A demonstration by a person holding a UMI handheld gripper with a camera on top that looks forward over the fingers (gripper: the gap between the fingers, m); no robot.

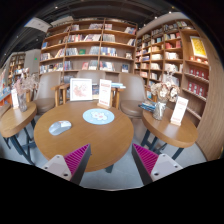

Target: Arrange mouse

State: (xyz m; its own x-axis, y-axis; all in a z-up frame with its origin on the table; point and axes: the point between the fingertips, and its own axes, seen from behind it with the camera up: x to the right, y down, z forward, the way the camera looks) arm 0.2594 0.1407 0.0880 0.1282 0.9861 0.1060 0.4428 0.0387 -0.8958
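Warm brown round table point(95, 140), pale blue mat point(98, 116), magenta pads point(76, 156), seemingly wooden bookshelves point(90, 45)

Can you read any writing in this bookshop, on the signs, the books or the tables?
None is readable.
White standing sign on the round wooden table: print too small.
Book spines on the wooden shelves: too small.
Orange poster: blurred.
The tool is open, holding nothing.

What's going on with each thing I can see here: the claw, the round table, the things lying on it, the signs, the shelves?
gripper: open, holding nothing, short of the table.
round table: standing just ahead of the fingers.
round mat: lying flat on the table's far side.
small pale item: lying flat on the table; too small to identify.
signs: upright behind the table.
bookshelves: filled with books.
mouse: none that I can make out.
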